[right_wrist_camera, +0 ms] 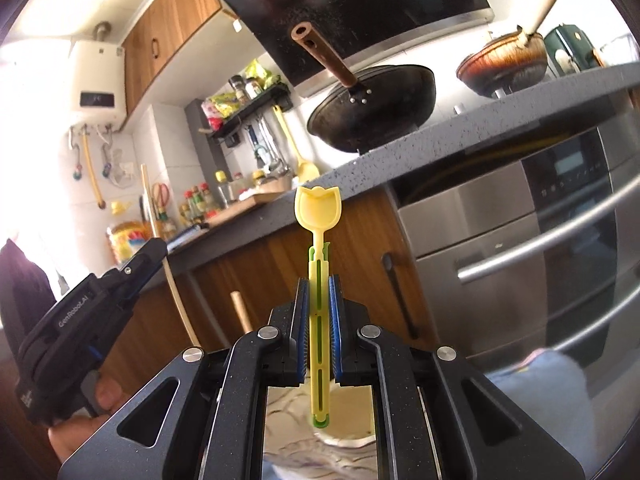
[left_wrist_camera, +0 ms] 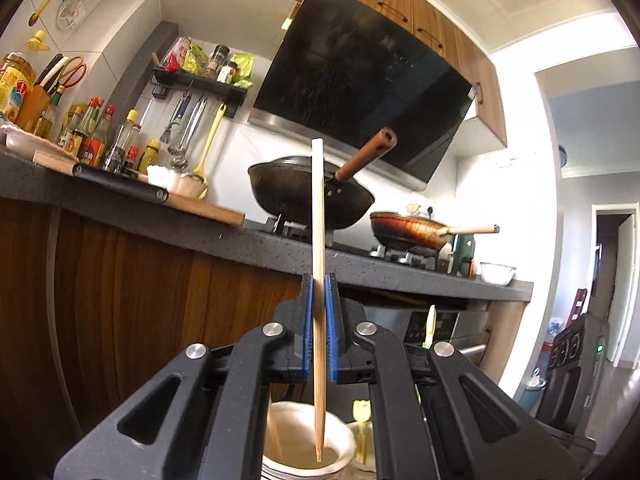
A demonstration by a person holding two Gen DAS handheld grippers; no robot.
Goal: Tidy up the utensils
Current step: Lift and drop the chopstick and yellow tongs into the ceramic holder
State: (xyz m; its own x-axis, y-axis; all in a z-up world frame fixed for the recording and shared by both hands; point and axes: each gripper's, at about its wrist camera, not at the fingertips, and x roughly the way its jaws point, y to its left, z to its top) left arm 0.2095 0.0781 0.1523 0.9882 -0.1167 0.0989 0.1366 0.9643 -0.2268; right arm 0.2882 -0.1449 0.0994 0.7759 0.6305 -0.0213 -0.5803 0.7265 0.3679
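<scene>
My left gripper [left_wrist_camera: 319, 280] is shut on a wooden chopstick [left_wrist_camera: 318, 216] held upright. Its lower tip hangs inside a white cup [left_wrist_camera: 338, 432] below the jaws, where another chopstick leans. My right gripper [right_wrist_camera: 319, 284] is shut on the handle of a yellow tulip-shaped spoon [right_wrist_camera: 318, 208] with a green piece behind it, bowl end up. Its lower end hangs over a pale container [right_wrist_camera: 352, 412] below. The left gripper [right_wrist_camera: 100, 300] and its chopstick [right_wrist_camera: 160, 232] show at the left of the right wrist view. The yellow spoon [left_wrist_camera: 430, 324] shows beyond the left gripper.
A dark stone counter [left_wrist_camera: 224, 232] runs ahead at eye level with a black wok [left_wrist_camera: 312, 196], a second pan [left_wrist_camera: 408, 228], a cutting board [left_wrist_camera: 200, 204] and sauce bottles [left_wrist_camera: 96, 136]. A steel oven [right_wrist_camera: 540, 248] sits under the counter on the right. Wooden cabinet fronts [left_wrist_camera: 140, 288] lie ahead.
</scene>
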